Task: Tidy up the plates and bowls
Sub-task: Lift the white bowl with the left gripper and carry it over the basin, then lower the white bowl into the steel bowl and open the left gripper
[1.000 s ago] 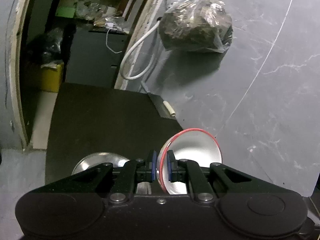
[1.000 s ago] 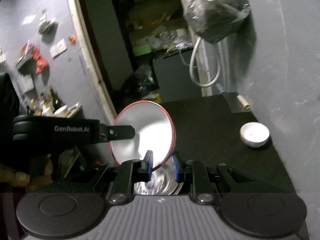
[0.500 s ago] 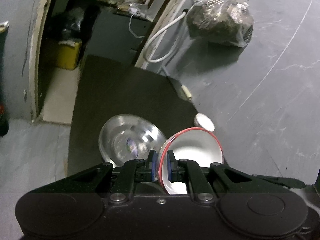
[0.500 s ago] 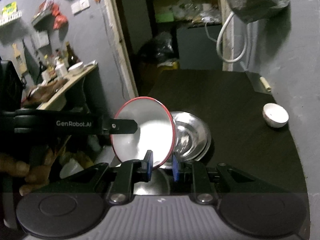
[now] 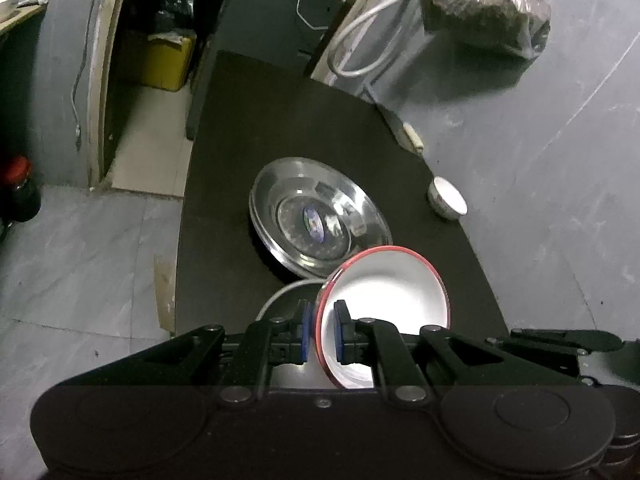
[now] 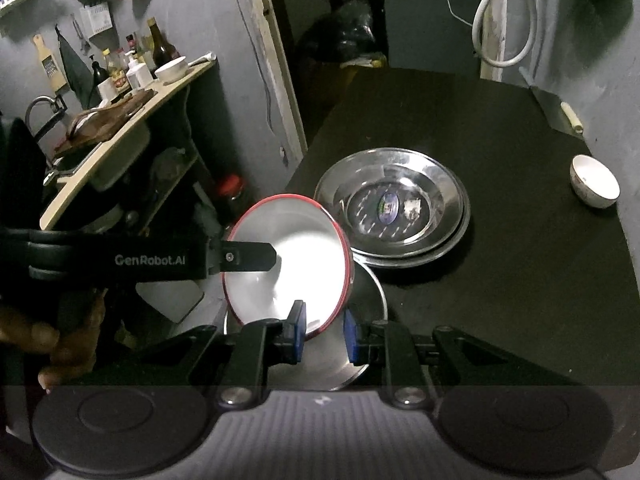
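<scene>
Red-rimmed bowl (image 5: 384, 304) now hangs low over the counter (image 5: 312, 132).
Left tongs (image 5: 322, 332) pinch its rim; right tongs (image 6: 323, 330) have spread off it. Steel plates (image 5: 320, 220) just beyond, ready for stacking.

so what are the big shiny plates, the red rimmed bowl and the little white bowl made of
Stacked plates: apparently stainless steel, polished, with mirror-like glints and a sticker in the centre. Red-rimmed bowl, gripped at its rim by the left tongs: glossy white with a thin painted red edge, possibly enamelled metal or melamine; can't tell which. Small white bowl: looks like glazed ceramic, smooth and opaque.
</scene>
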Available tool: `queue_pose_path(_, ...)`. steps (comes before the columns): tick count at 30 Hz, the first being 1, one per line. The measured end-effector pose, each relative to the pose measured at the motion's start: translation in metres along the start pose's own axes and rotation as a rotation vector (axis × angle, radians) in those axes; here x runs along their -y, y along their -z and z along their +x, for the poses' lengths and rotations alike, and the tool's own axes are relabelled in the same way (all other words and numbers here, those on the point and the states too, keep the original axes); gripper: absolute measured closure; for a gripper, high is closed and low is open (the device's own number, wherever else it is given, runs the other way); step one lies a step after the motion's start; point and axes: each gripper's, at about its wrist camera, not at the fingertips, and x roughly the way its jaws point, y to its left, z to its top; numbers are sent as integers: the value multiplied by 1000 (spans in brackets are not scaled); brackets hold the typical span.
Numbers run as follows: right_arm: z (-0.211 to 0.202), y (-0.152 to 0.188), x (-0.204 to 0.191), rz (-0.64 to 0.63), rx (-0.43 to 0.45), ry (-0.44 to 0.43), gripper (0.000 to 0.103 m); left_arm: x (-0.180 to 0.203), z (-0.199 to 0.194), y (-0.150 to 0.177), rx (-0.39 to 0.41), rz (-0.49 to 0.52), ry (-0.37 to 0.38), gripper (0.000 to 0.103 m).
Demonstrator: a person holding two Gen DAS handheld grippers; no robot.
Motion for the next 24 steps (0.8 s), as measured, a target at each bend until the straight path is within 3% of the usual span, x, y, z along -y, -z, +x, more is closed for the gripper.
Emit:
queue_pose_path(8, 7, 3, 13, 43, -49, -4, 80, 8, 12, 1, -64, 27, -6, 92)
queue_pose_path(16, 19, 3, 18, 63, -96, -34, 80, 16, 16, 6, -120, 81, -70, 92)
queue_pose_path(24, 28, -1, 20, 62, -124, -55, 80, 14, 23, 6, -162, 73, -103, 89)
